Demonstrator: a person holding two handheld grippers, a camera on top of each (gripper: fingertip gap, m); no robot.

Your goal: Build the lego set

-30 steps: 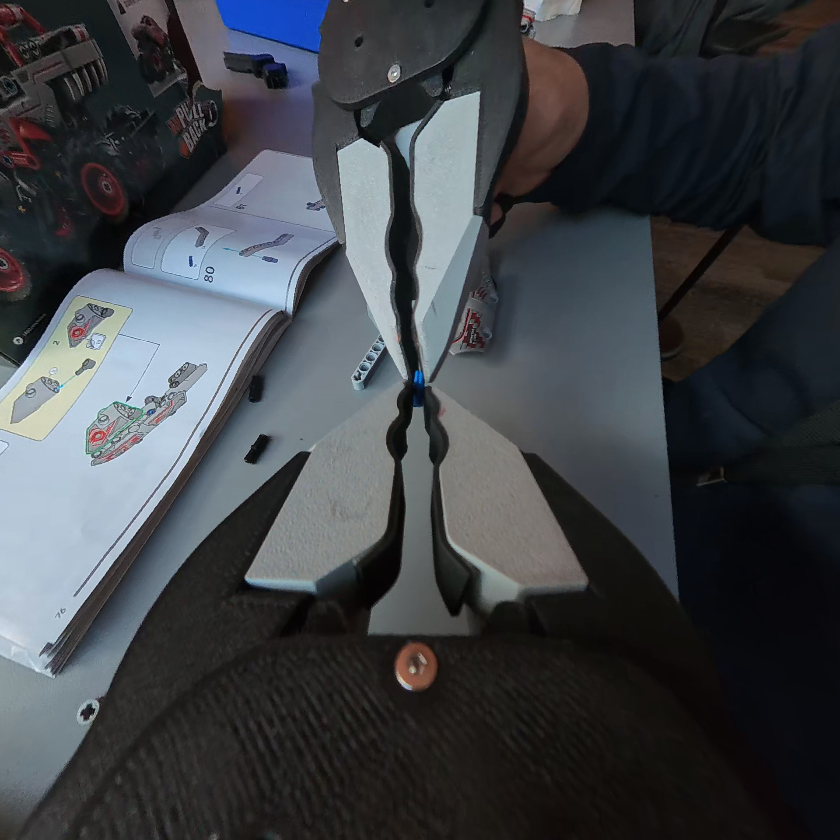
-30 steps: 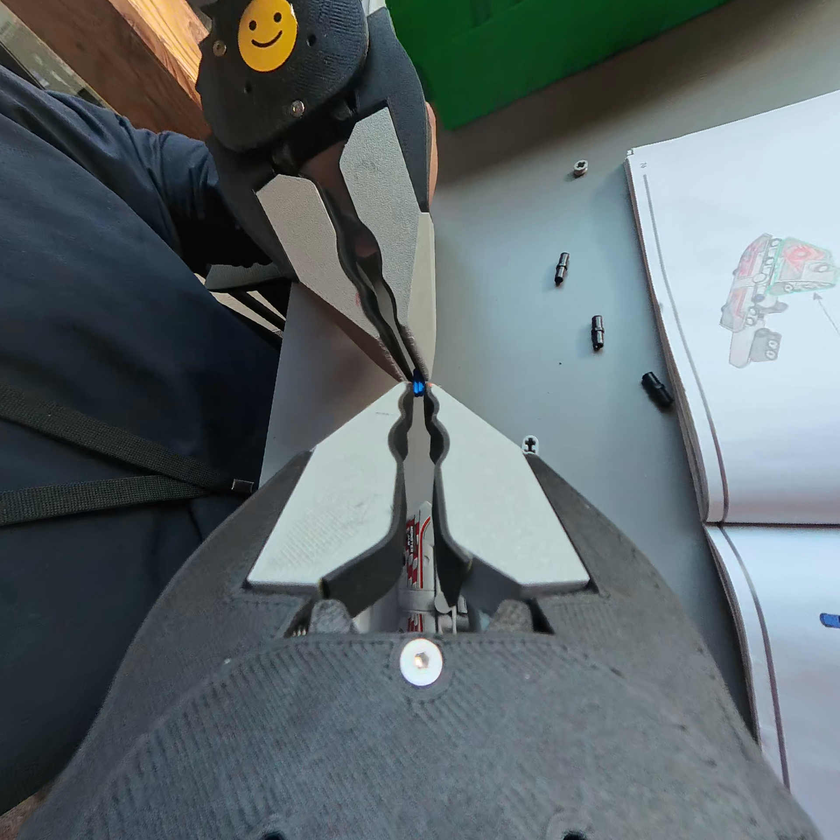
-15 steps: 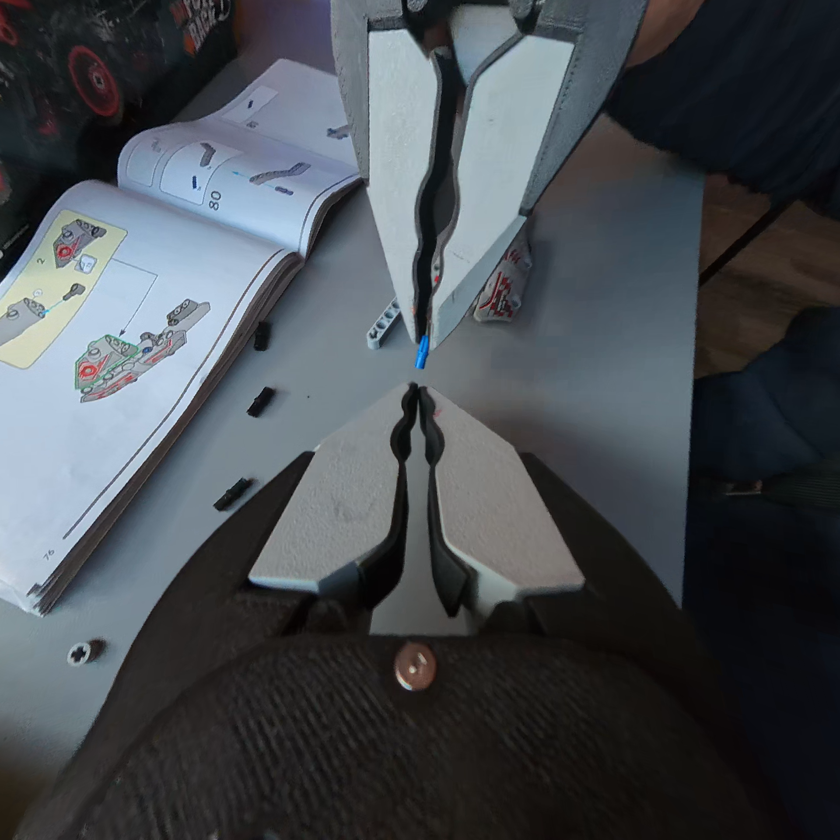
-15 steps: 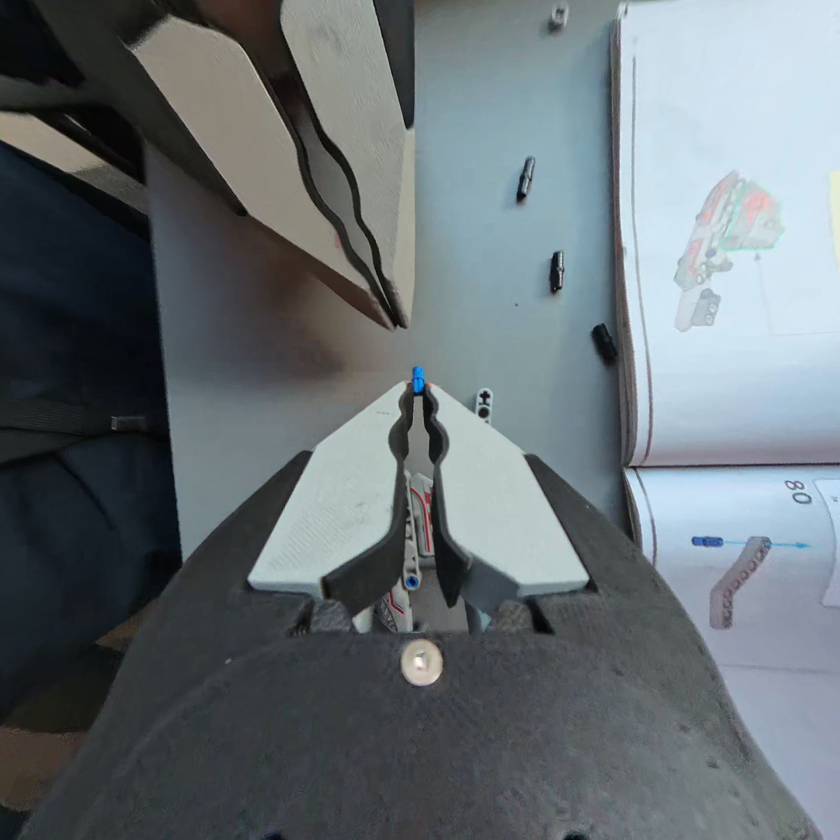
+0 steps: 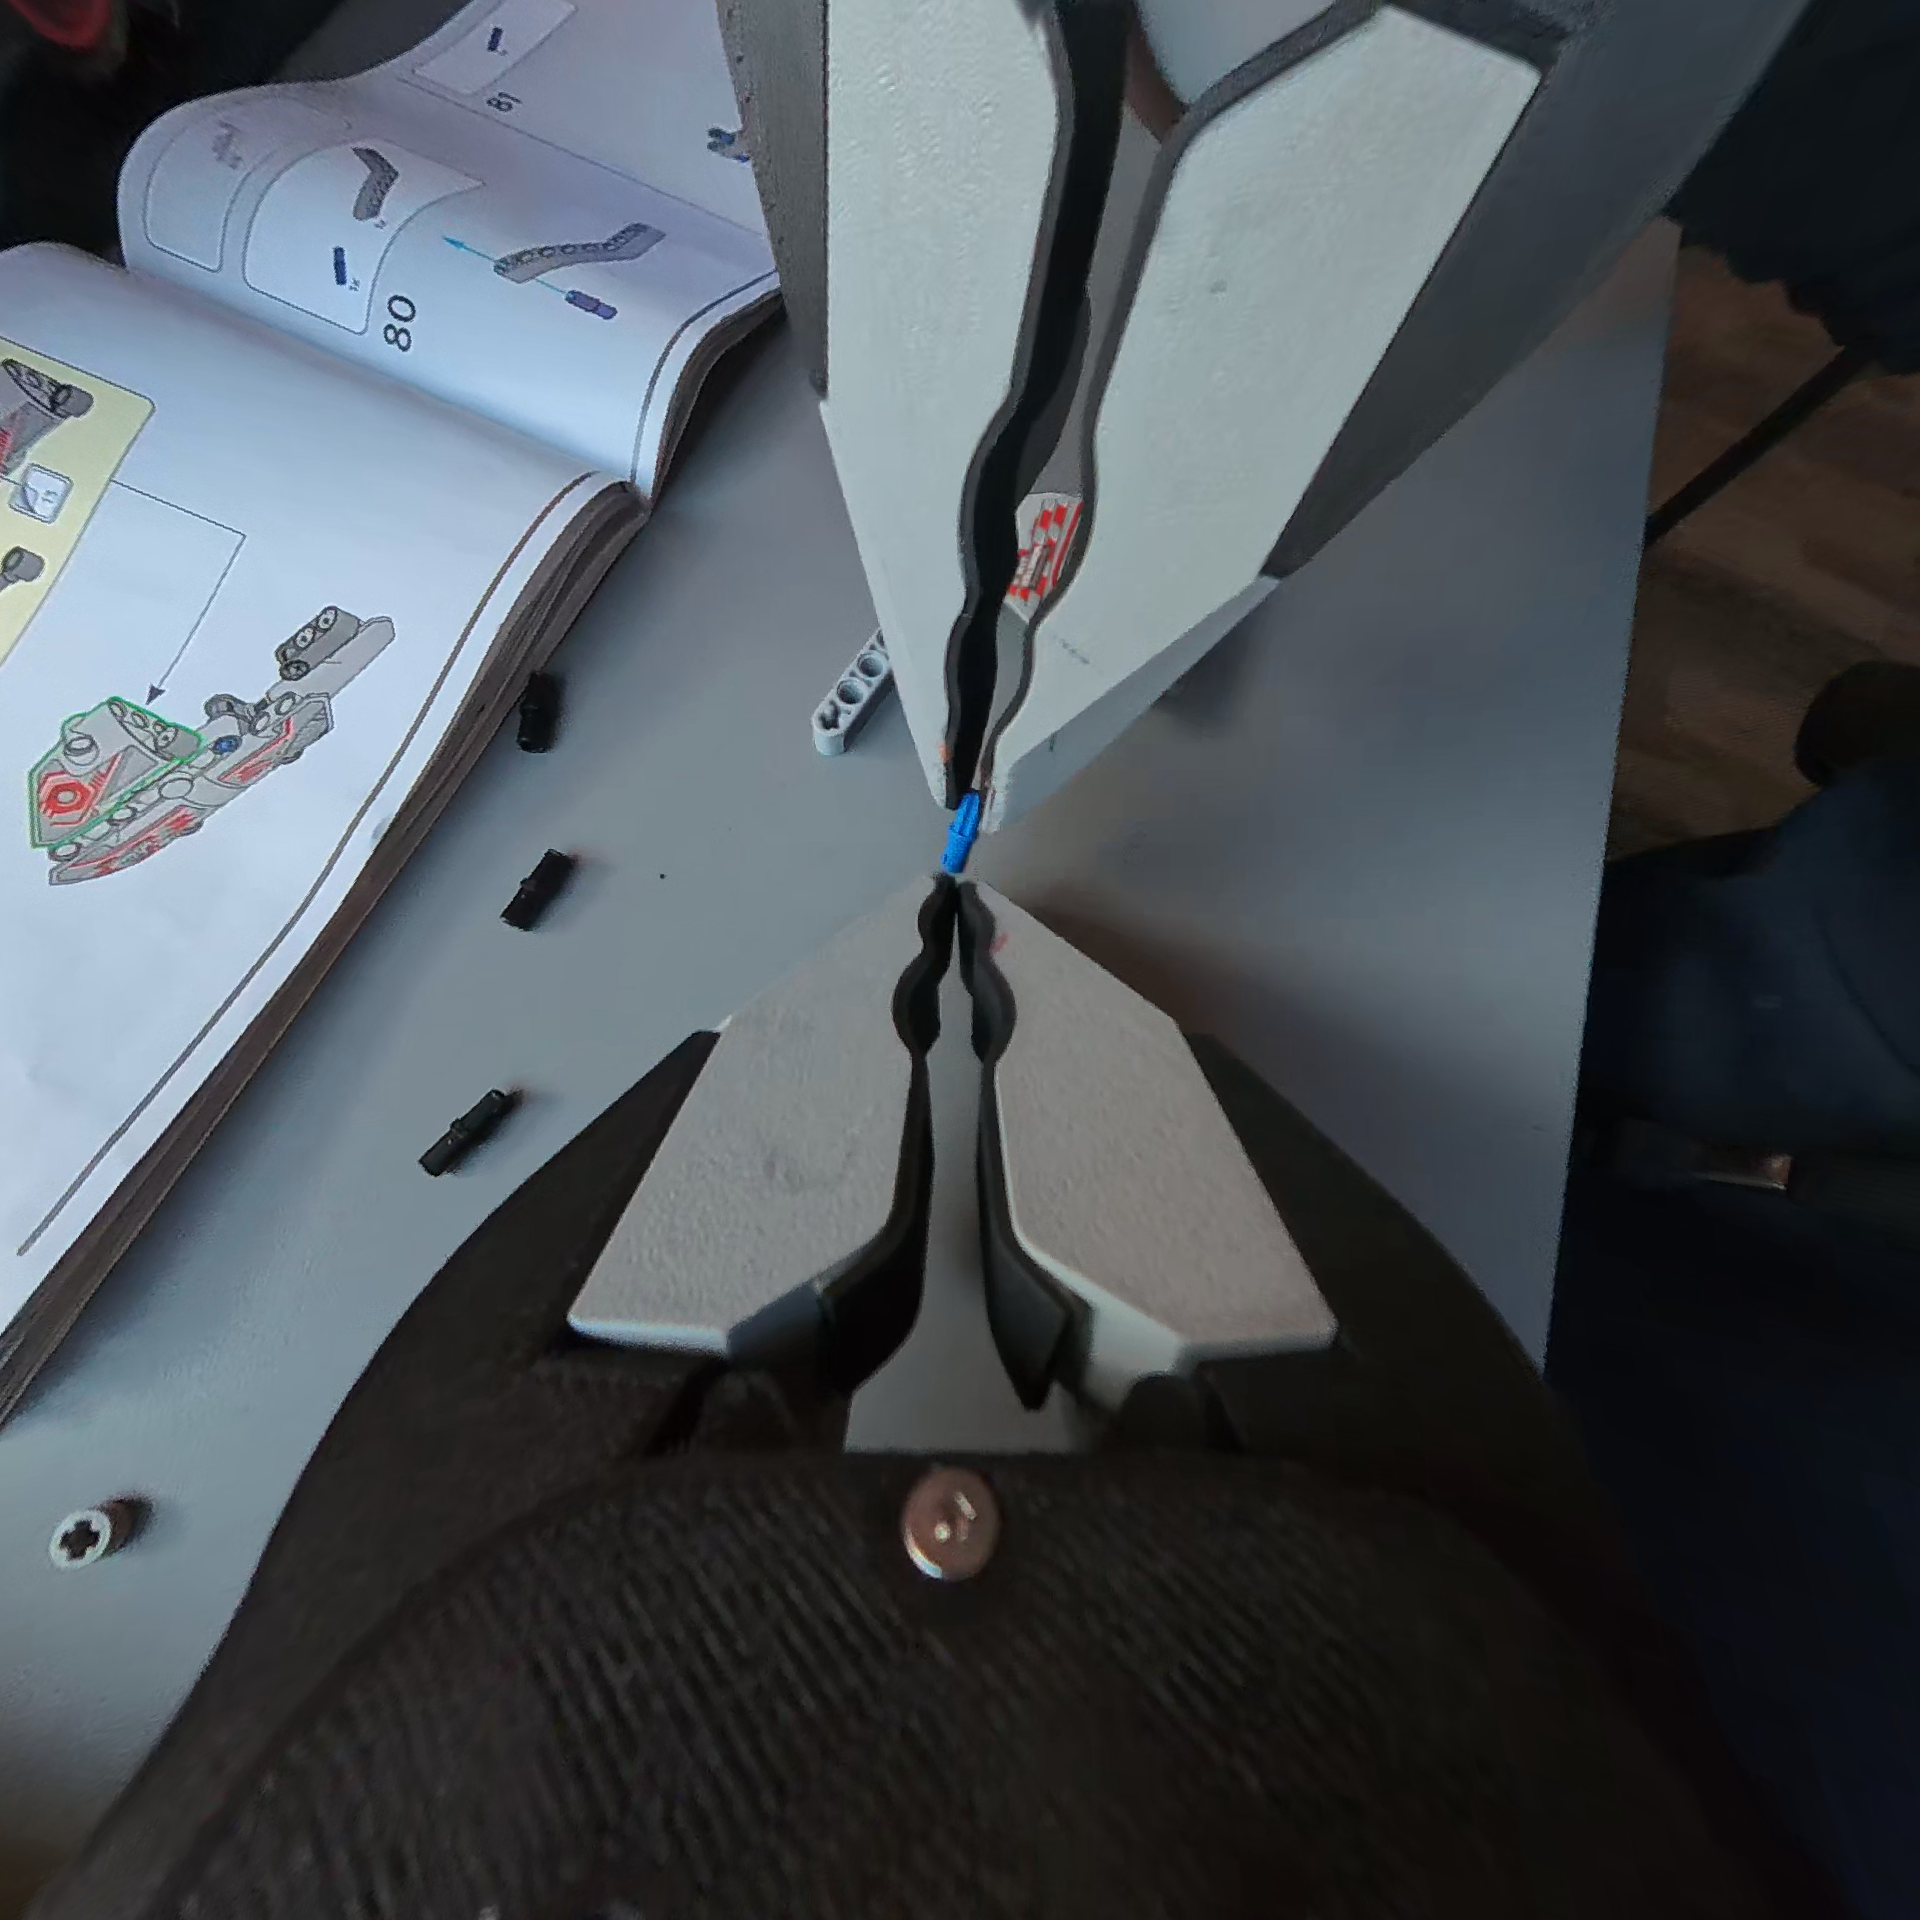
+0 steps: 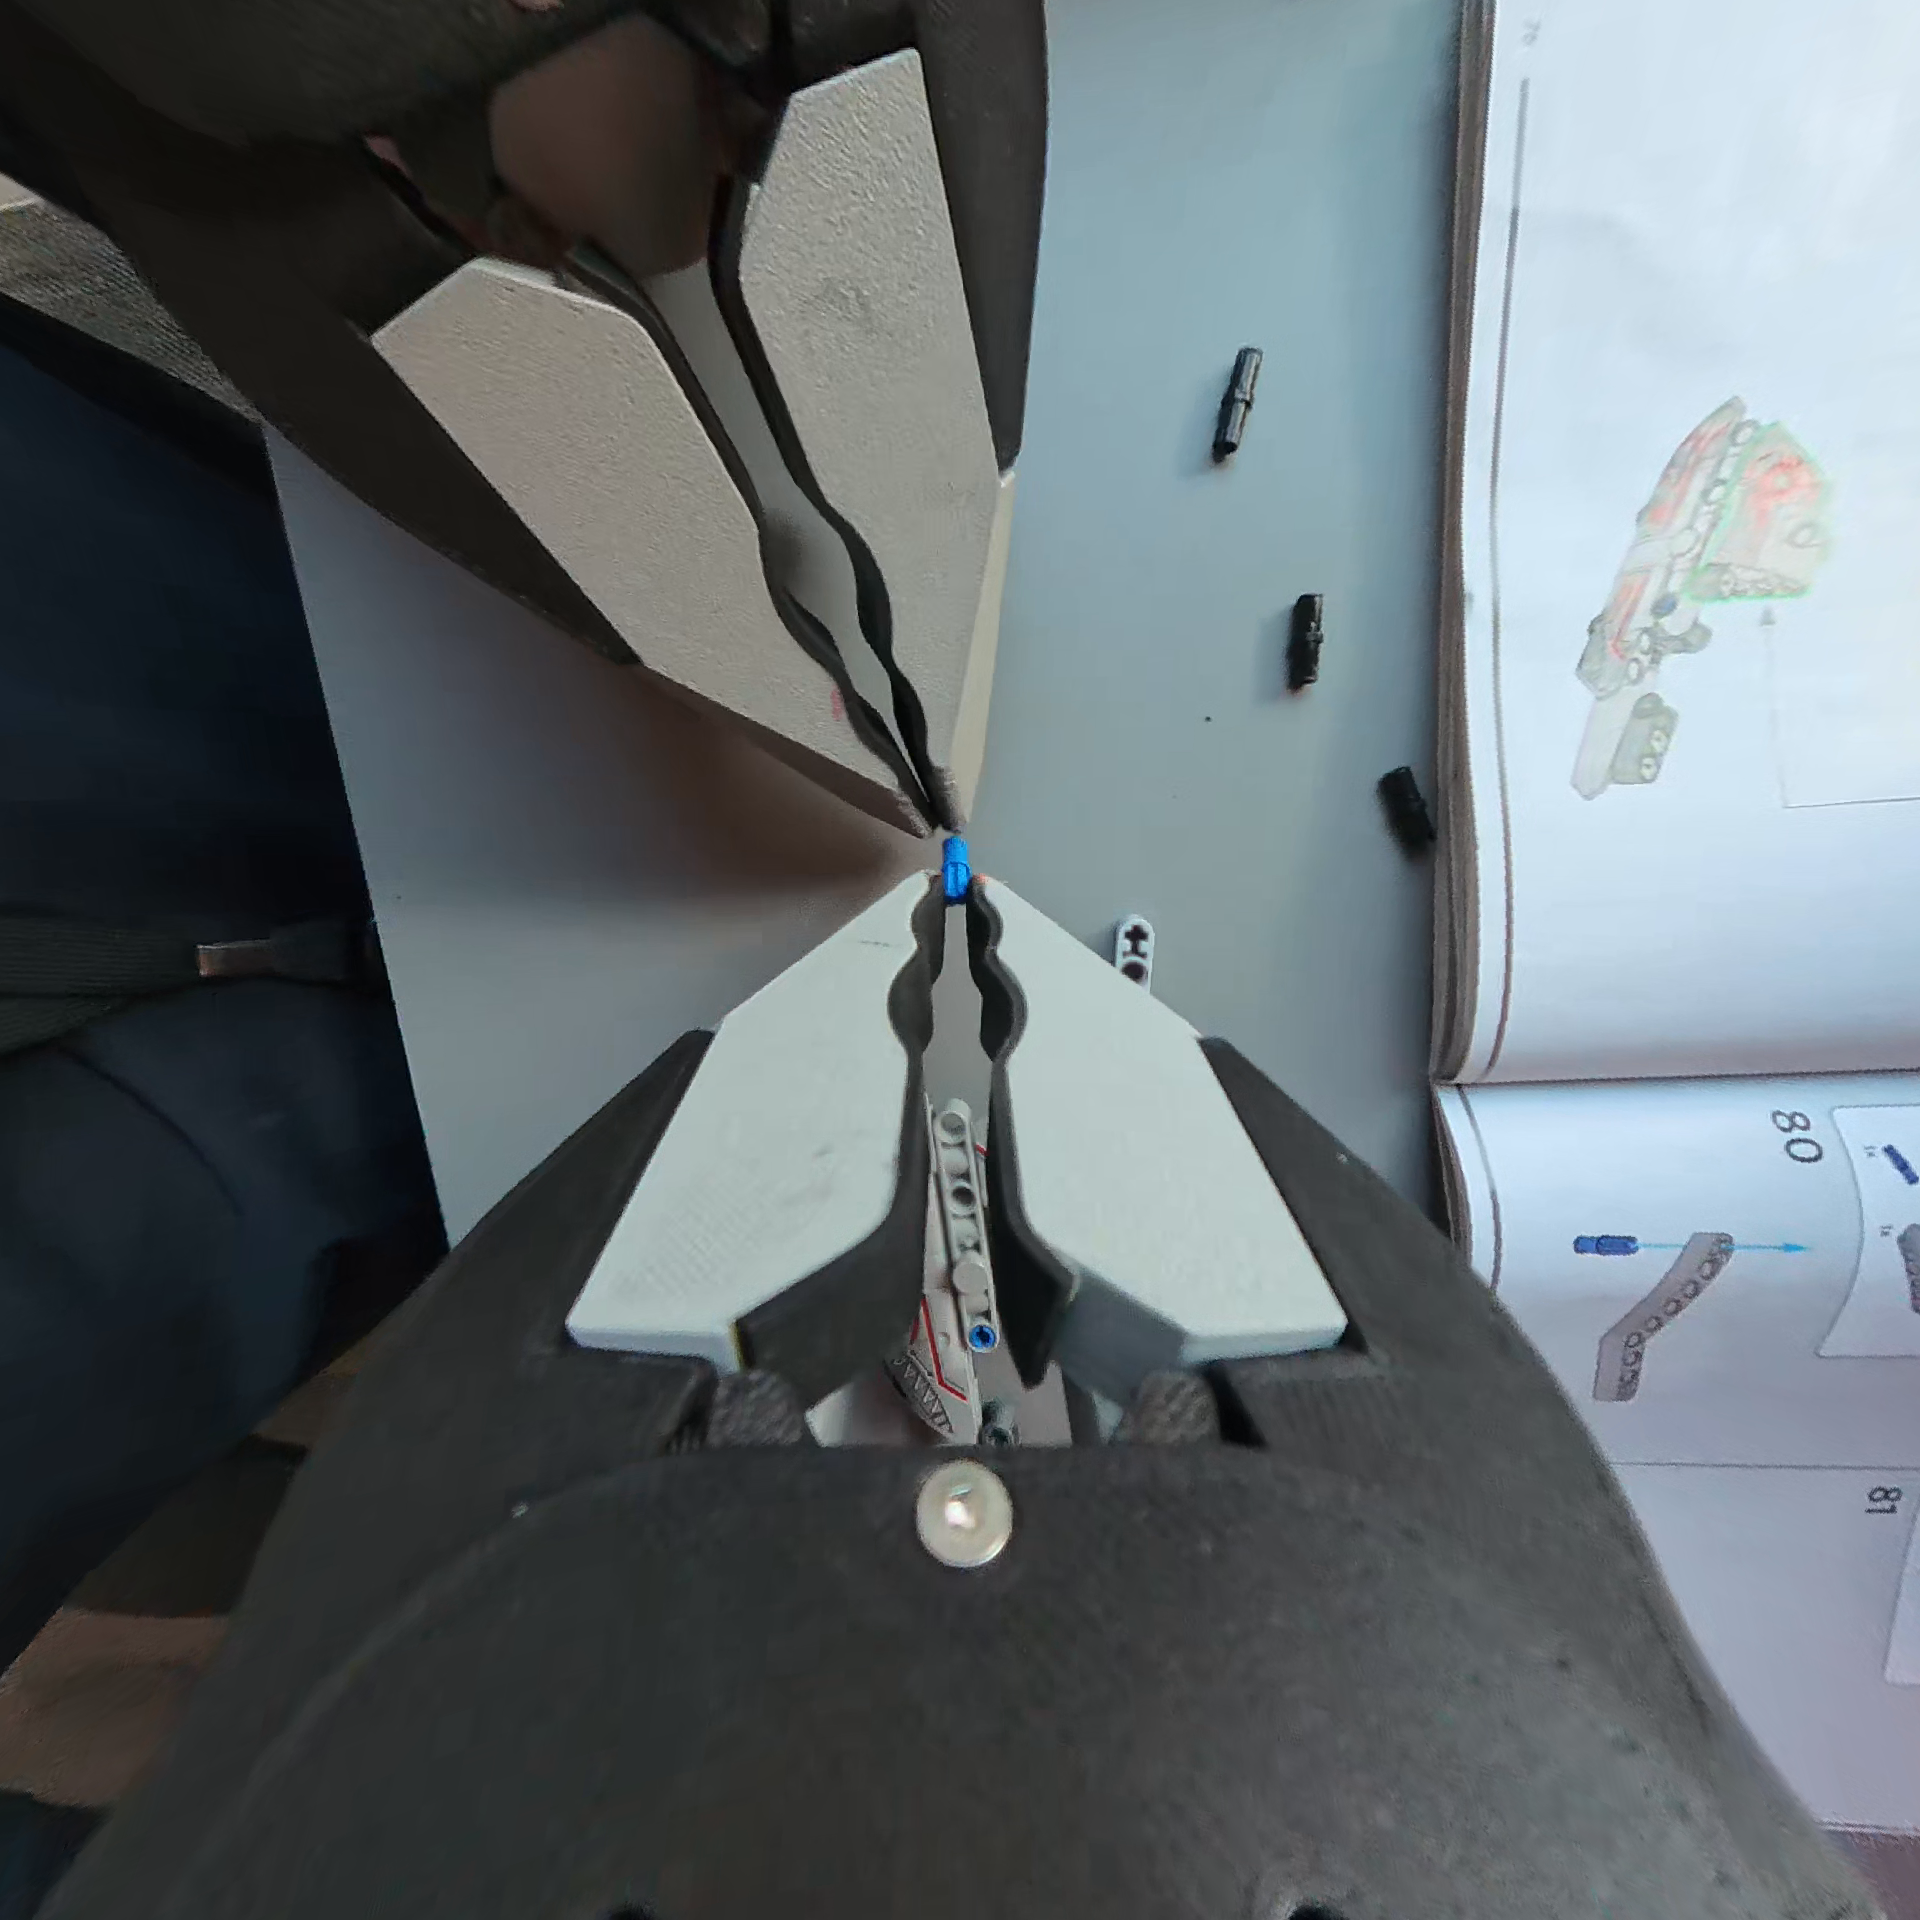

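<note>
The right gripper [image 6: 954,891] has its jaws clamped on the blue pin [image 6: 954,864], whose long axis points straight at the left gripper [image 5: 948,883], jaws together and empty, tips just short of the pin's free end, above the bench [image 5: 1351,831].

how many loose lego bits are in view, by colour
blue pin, held in the right gripper: 1
black pins on the table: 3
grey pieces, a holed beam and a small cross-hole connector: 2
total: 6
</note>
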